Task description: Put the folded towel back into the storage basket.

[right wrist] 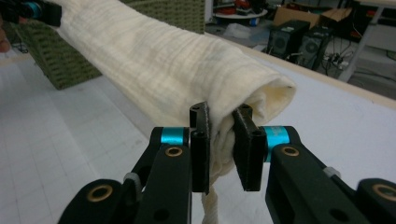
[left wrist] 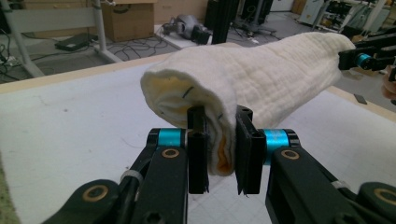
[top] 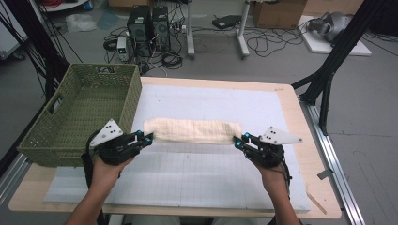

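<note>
The rolled cream towel (top: 192, 131) lies across the middle of the high view, its long axis running left to right, stretched between the two tongs. The left gripper (top: 146, 138) pinches its left end, jaws closed narrow on the folded cloth, as the left gripper view shows with fabric squeezed between the black jaws (left wrist: 223, 149). The right gripper (top: 240, 142) clamps the right end the same way, a bunch of cloth and a dangling strand caught between its jaws (right wrist: 223, 144).

The green woven basket (top: 126, 101) fills the left of the high view, its near corner just beside the left gripper and well apart from the right one. So the towel's axis points straight at the basket's side wall. My guess is that any move into the basket goes leftward and up, the left hand leading over the rim.
</note>
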